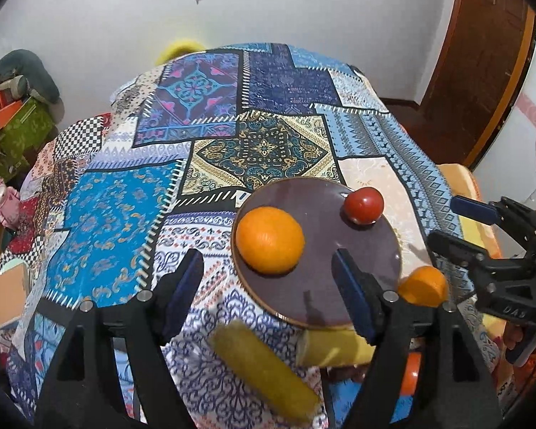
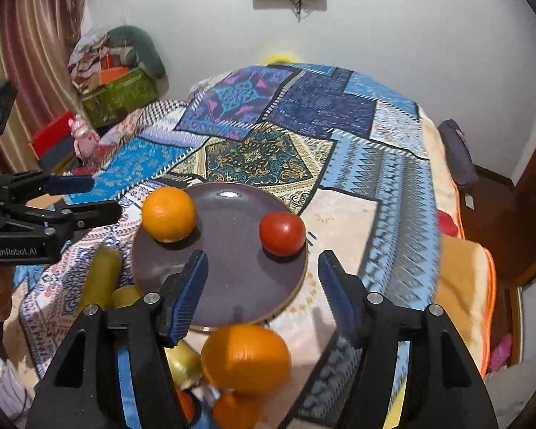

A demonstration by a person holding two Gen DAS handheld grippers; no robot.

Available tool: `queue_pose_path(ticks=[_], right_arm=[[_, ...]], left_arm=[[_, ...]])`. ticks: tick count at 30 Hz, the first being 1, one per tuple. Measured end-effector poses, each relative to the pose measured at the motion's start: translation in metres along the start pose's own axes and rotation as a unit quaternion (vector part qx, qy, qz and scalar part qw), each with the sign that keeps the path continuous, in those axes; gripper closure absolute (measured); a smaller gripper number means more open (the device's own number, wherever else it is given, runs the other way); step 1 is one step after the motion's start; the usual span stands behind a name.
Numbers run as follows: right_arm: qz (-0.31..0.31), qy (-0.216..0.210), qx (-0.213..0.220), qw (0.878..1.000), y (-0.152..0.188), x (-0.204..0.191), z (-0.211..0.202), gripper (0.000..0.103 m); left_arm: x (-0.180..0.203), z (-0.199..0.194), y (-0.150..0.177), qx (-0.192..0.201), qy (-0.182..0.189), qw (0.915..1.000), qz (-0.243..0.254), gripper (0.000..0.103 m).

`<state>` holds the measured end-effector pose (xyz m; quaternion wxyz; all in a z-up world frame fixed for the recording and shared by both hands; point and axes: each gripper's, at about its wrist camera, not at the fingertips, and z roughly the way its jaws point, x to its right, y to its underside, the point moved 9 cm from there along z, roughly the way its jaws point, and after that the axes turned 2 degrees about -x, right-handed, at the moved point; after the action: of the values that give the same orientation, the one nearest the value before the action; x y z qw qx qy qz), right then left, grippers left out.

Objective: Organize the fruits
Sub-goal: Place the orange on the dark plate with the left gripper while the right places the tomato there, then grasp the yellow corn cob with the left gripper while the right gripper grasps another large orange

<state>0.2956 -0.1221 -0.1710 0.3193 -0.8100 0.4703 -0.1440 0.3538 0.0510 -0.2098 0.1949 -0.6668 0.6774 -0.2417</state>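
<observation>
Left gripper (image 1: 268, 287) open, jaws wide apart, nothing between the pads, hanging over the near-left rim of the plate (image 1: 318, 286). Right gripper (image 2: 262, 291) also open and empty, over the near edge of the same plate; in the left wrist view it shows at the right edge, side-on.

Plate is dark, round, and sits on the patchwork cloth (image 1: 118, 214) covering the counter. On the plate: one orange (image 1: 269, 239) at its left side and one tomato (image 1: 363, 205) at its far-right rim, well apart from each other. Both round, no clear long axis.

Off the plate: a second orange (image 2: 246, 357) just beside the near rim, blurred; in the right wrist view it lies between the right gripper's fingers but nearer the camera, not touched by the pads. A yellow-green banana-like fruit (image 1: 264, 368), blurred, lies near the plate's near-left edge, long axis running diagonally from the plate toward the near right in the left wrist view.

Counts: two oranges clearly seen, one tomato, one plate, one long yellow-green fruit.

Only the right wrist view shows a pale round fruit (image 2: 185, 361) beside the loose orange, and more orange pieces (image 2: 234, 411) below it, too blurred to count. Only the left wrist view shows a yellow block (image 1: 334, 346) under the plate's near edge; cannot tell what it is.
</observation>
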Motion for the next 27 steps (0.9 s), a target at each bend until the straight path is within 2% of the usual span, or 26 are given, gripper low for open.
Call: queue_pose_path(ticks=[6, 12, 16, 20, 27], right_arm=[[0.011, 0.012, 0.016, 1.000, 0.010, 0.005, -0.021, 0.037], [0.023, 0.018, 0.018, 0.999, 0.026, 0.009, -0.031, 0.034], [0.028, 0.021, 0.005, 0.999, 0.045, 0.007, -0.025, 0.033], [0.030, 0.012, -0.015, 0.999, 0.061, 0.002, -0.016, 0.033], [0.018, 0.010, -0.038, 0.999, 0.074, 0.000, -0.008, 0.033]], left_arm=[[-0.005, -0.020, 0.018, 0.004, 0.004, 0.9999, -0.016, 0.027], [-0.014, -0.017, 0.046, -0.014, -0.008, 0.9996, -0.025, 0.026], [-0.018, -0.005, 0.070, -0.041, -0.006, 0.9983, -0.041, 0.026], [-0.022, 0.007, 0.090, -0.050, -0.021, 0.9974, -0.047, 0.026], [-0.017, 0.022, 0.101, -0.062, -0.008, 0.9966, -0.054, 0.026]])
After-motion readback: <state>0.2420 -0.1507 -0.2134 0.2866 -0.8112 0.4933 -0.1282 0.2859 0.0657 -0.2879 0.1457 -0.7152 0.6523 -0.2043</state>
